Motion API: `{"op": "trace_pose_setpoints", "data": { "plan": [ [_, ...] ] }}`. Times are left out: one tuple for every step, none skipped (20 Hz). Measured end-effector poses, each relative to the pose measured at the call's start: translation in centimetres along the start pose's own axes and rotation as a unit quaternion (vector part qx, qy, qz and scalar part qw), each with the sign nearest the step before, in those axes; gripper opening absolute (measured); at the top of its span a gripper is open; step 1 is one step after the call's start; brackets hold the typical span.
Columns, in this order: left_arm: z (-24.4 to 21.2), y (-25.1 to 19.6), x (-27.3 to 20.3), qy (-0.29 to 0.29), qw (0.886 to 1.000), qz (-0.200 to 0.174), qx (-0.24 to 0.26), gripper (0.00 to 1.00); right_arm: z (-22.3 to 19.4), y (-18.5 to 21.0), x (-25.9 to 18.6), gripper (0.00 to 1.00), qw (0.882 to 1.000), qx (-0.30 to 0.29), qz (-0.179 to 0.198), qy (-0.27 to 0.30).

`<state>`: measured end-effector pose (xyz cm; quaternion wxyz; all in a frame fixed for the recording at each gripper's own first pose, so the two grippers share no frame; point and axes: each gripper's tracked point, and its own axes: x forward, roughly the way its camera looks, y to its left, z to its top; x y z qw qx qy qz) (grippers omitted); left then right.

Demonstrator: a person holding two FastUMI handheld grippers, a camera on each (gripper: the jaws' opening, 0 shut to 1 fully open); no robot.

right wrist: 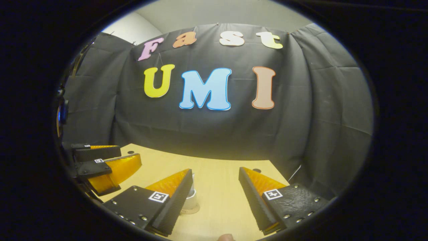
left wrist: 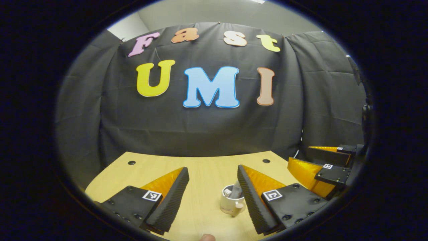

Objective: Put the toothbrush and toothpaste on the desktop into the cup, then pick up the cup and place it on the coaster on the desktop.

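Observation:
A white cup (left wrist: 230, 203) with a handle stands on the wooden desktop (left wrist: 204, 167), just left of my left gripper's right-hand finger. A grey toothpaste tube (left wrist: 236, 190) and something white stick up inside it. My left gripper (left wrist: 212, 169) hangs open above the desk, apart from the cup. In the right gripper view the cup (right wrist: 192, 200) is half hidden behind the left-hand finger and rests on a tan coaster (right wrist: 191, 210). My right gripper (right wrist: 215, 171) is open too, with nothing between its fingers.
The right gripper (left wrist: 321, 167) shows at the far right of the left gripper view, the left gripper (right wrist: 103, 167) at the far left of the right gripper view. Small dark holes (left wrist: 131, 163) (left wrist: 266, 161) mark the desk's back edge, close to the black cloth wall.

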<state>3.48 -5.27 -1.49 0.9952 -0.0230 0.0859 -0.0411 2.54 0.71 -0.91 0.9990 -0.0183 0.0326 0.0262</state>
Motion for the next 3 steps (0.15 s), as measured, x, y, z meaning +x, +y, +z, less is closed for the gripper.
{"op": "trace_pose_setpoints", "data": {
  "plan": [
    [0.17,0.08,0.10,0.000,1.000,-0.001,0.001,0.93,0.19,0.24,-0.05,0.92,1.000,0.003,0.001,-0.002],
    [0.29,0.22,0.15,-0.002,1.000,-0.002,0.001,0.94,0.35,0.44,-0.18,0.88,1.000,0.004,0.000,-0.003],
    [0.38,0.35,0.20,-0.004,1.000,-0.003,0.002,0.91,0.41,0.60,-0.25,0.88,1.000,0.003,-0.001,-0.004]
  ]
}}
